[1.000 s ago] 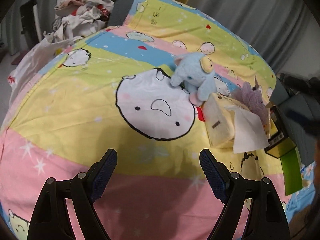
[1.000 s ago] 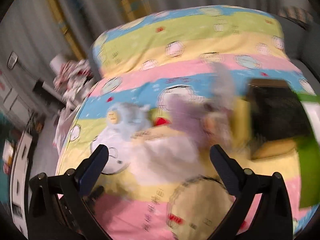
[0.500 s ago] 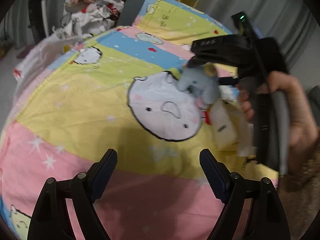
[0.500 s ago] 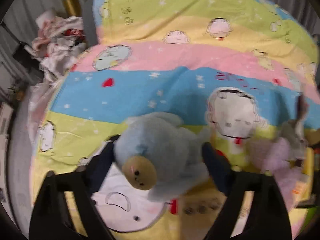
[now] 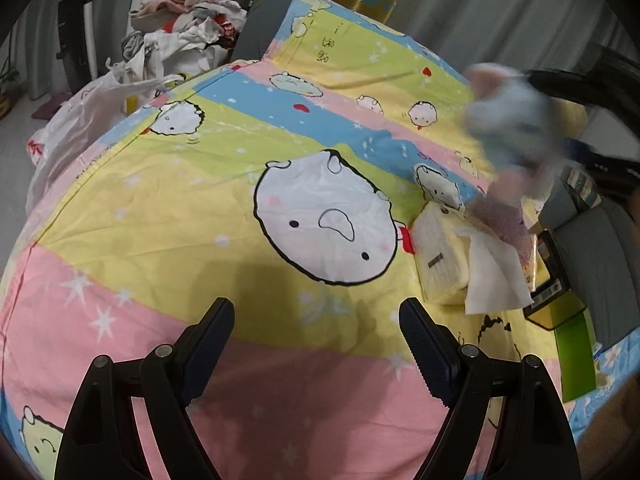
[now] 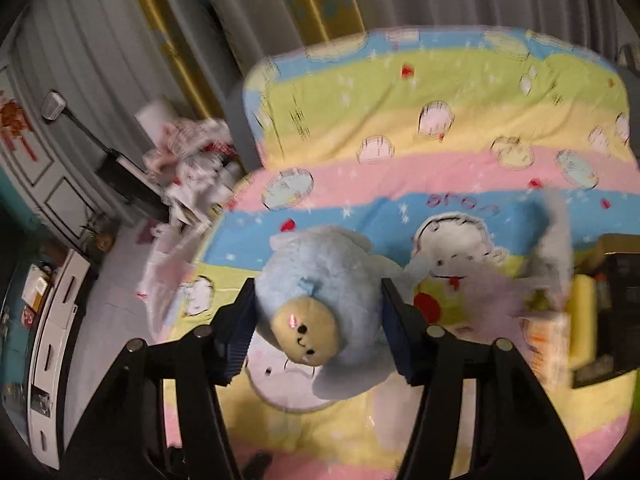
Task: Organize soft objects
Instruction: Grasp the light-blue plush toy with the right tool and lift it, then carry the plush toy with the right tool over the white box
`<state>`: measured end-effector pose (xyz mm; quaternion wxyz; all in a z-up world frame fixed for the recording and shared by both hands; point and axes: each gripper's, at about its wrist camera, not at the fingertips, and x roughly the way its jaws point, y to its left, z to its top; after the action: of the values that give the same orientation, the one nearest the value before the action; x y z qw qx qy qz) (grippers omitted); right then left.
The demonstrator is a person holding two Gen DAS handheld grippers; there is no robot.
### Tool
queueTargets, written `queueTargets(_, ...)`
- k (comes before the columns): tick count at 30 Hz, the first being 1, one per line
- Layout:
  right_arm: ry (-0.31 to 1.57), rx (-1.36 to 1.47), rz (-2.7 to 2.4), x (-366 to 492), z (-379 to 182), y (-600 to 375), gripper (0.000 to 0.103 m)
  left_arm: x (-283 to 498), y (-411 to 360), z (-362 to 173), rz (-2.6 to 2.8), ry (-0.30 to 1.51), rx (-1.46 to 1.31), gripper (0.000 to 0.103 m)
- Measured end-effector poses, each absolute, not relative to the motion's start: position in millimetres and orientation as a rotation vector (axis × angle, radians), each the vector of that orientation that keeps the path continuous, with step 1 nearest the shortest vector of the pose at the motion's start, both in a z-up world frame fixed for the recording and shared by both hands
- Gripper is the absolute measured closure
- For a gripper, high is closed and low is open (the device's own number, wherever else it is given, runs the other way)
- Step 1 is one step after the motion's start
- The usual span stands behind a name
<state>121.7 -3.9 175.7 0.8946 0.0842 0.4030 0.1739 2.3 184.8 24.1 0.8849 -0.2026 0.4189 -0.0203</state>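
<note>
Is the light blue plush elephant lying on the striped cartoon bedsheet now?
No. The light blue plush elephant is lifted clear of the striped cartoon bedsheet, squeezed between the closing fingers of the right gripper.

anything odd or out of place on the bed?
One tissue hangs loose out of the yellow tissue pack, draped over its side. Clothes pile heaped messily past the bed's far corner. Otherwise nothing stands out.

Both wrist cameras look steeply down, sharing the striped bedspread.
</note>
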Motion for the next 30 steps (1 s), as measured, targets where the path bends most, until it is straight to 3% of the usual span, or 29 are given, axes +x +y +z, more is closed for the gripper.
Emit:
queueTargets(6, 0.853, 0.092, 0.296, 40.2, 170.4, -46.7, 0.044, -0.5, 176.6, 21.4, -0.056, 0.892, -0.390, 0.018)
queueTargets(14, 1.066, 0.039, 0.137, 2.2, 85.0, -76.2, 0.043, -9.2, 155.9, 24.1, -0.091, 0.908, -0.339, 0.018)
queueTargets(22, 0.996, 0.112, 0.210, 4.6, 92.7, -75.8, 0.011, -28.3, 145.6, 42.3, -0.166, 0.909, -0.390, 0.018)
queueTargets(28, 0.949, 0.248, 0.157, -3.4, 108.6, -117.6, 0.005, -38.8, 126.3, 61.7, -0.301, 0.895, -0.434, 0.017)
queueTargets(30, 0.947, 0.304, 0.152, -5.5, 108.1, -132.1, 0.004, -37.6, 107.7, 64.7, -0.376, 0.902, -0.430, 0.011)
